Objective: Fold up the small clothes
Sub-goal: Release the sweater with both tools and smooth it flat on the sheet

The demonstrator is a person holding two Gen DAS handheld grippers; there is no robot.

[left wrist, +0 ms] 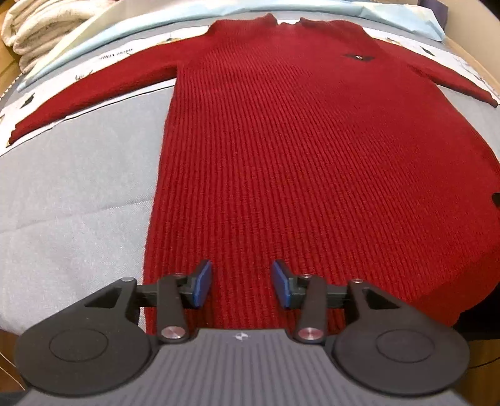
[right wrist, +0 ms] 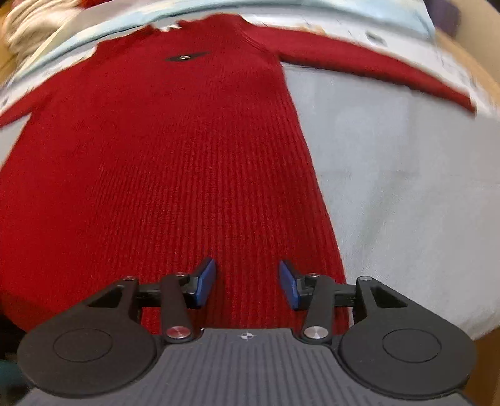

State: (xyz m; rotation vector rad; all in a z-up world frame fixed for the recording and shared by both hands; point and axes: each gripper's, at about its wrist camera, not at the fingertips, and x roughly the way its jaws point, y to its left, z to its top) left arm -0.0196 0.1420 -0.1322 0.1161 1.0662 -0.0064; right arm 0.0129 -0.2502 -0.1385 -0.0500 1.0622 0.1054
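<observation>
Bed cover point(left wrist: 72, 193): pale grey woven cloth, faintly creased, with a light blue band and a printed strip of small dark motifs along the far side; it bore everything listed below.

Sweater point(left wrist: 281, 150): deep red, chunky rib knit with long vertical ridges, laid flat and face up on the bed cover, collar at the far end, hem nearest the cameras, both sleeves spread out to the sides. A small dark diamond-shaped badge point(left wrist: 358, 57) sat on the chest.

Towels point(left wrist: 34, 28): cream, fluffy pile, folded and stacked at the far left corner, beyond the left sleeve.

Left gripper point(left wrist: 241, 282): black plastic arms with flat blue pads, fingers spread apart and gripping nothing, positioned over the hem near the sweater's left edge.

Right gripper point(right wrist: 247, 282): same build, fingers likewise parted and empty, over the hem near the sweater's right edge. Whether either gripper's pads touched the knit could not be told; the right view was blurred.
</observation>
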